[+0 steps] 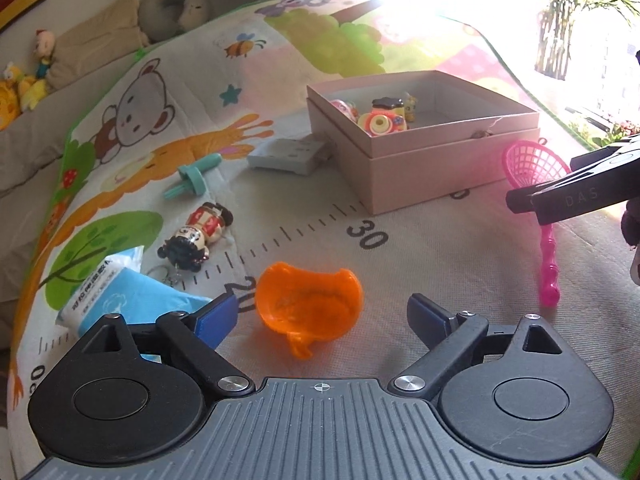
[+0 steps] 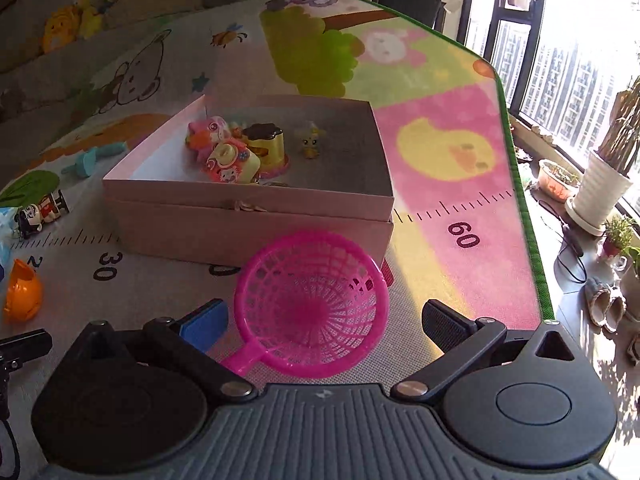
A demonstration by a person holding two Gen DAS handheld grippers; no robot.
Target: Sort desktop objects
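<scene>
From my left wrist feed, the play mat point(image 1: 440, 256) carries a printed ruler scale point(image 1: 304, 228); I read "30" and "20" along it. The right wrist feed shows "30" and "60" on the same scale. "DAS" stands on the right gripper's finger point(image 1: 580, 200). Blue packet point(image 1: 132, 300) print: unreadable.

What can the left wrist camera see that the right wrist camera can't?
Only the left wrist view shows the grey-white flat gadget beside the box and the blue paper packet.

Only the right wrist view shows the white ribbed plant pot by the window.

Both show the pink cardboard box holding small toys, the orange plastic scoop, the pink plastic net scoop and the lying doll figurine.
</scene>
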